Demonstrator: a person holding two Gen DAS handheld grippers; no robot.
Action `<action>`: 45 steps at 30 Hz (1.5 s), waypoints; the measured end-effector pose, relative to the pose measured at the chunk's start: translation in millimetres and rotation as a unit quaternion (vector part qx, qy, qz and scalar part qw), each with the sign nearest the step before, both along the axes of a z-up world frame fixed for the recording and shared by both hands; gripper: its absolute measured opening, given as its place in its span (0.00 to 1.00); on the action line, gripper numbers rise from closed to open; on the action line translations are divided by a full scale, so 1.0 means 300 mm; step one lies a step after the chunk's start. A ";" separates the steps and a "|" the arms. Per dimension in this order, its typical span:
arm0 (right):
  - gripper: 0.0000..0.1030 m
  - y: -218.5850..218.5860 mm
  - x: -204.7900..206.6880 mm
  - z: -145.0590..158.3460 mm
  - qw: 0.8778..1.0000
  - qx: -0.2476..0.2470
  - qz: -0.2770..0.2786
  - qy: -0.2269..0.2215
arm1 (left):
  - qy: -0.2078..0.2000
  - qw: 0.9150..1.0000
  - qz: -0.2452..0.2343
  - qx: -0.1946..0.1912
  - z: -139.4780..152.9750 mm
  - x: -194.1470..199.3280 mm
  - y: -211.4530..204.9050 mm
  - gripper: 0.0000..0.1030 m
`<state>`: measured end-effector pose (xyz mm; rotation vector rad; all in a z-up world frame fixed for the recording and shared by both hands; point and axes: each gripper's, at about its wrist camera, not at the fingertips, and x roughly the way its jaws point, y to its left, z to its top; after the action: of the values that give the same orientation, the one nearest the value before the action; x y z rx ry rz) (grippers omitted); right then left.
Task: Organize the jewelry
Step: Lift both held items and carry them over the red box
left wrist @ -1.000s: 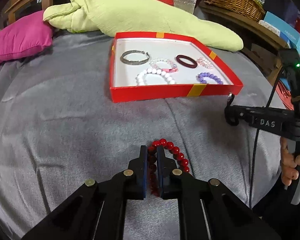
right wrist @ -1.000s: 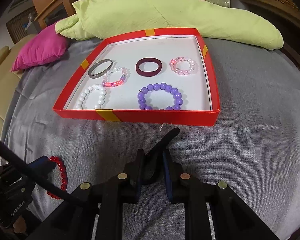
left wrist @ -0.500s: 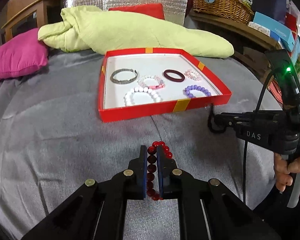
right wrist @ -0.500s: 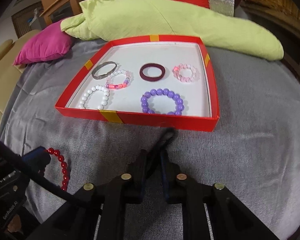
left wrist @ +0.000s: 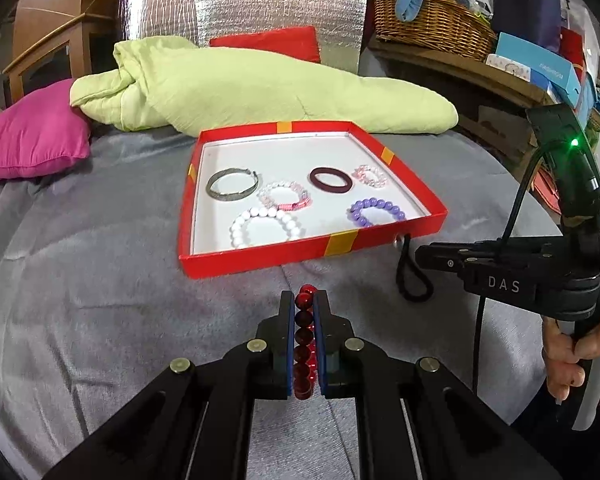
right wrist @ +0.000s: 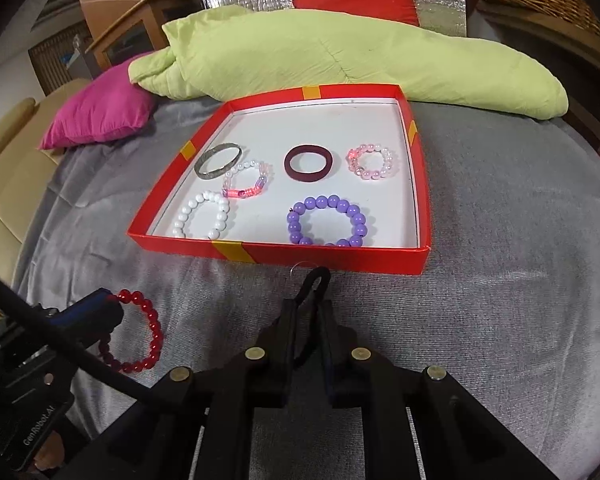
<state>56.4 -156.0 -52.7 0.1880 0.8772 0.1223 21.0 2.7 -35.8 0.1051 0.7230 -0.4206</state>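
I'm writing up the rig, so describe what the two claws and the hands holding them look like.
Both claws, left and right, are black with brass-coloured bolts and blue pads. The right carries white "DAS" lettering, a green light and a black cable; the left reads "GenRobot.AI". No sleeve is visible on the right hand.

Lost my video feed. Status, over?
Left gripper shut on red bracelet. Right gripper shut on black cord. Both short of red tray; nothing between.

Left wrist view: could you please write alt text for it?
Left tongs shut on a red bead bracelet above grey fabric. Ahead, a red tray holds six bracelets; at right, the right tongs grip a black cord loop.
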 end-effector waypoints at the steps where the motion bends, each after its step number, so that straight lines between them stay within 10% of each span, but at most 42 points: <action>1: 0.12 -0.006 -0.002 0.005 1.000 0.006 0.002 -0.003 | -0.001 1.000 0.000 -0.002 0.003 0.002 -0.002 0.09; 15: 0.12 -0.078 -0.053 0.100 0.994 0.085 0.023 -0.061 | -0.041 0.998 0.016 -0.041 0.076 0.031 0.051 0.09; 24: 0.14 -0.108 -0.018 0.041 0.997 0.072 -0.007 -0.004 | -0.035 0.998 0.023 -0.048 0.075 0.038 0.052 0.09; 28: 0.50 -0.092 -0.002 0.014 0.997 0.070 -0.012 0.012 | -0.035 0.998 0.015 -0.044 0.073 0.029 0.040 0.09; 34: 0.53 -0.011 0.038 -0.013 0.999 0.030 -0.004 0.011 | -0.034 0.998 0.005 -0.044 0.073 0.015 0.037 0.09; 37: 0.46 0.022 0.074 -0.054 1.000 0.006 -0.007 0.027 | -0.034 0.998 0.004 -0.044 0.074 0.010 0.041 0.09; 40: 0.18 0.035 0.087 -0.063 0.999 -0.041 -0.022 0.015 | -0.033 0.998 0.005 -0.046 0.074 0.009 0.048 0.09; 45: 0.09 0.021 0.057 -0.045 0.999 -0.033 -0.015 0.007 | -0.036 0.998 0.007 -0.043 0.076 0.006 0.050 0.09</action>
<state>73.6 -149.7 -66.2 0.1398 0.8902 0.0639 22.8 17.7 -13.0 0.0331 0.6328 -0.4315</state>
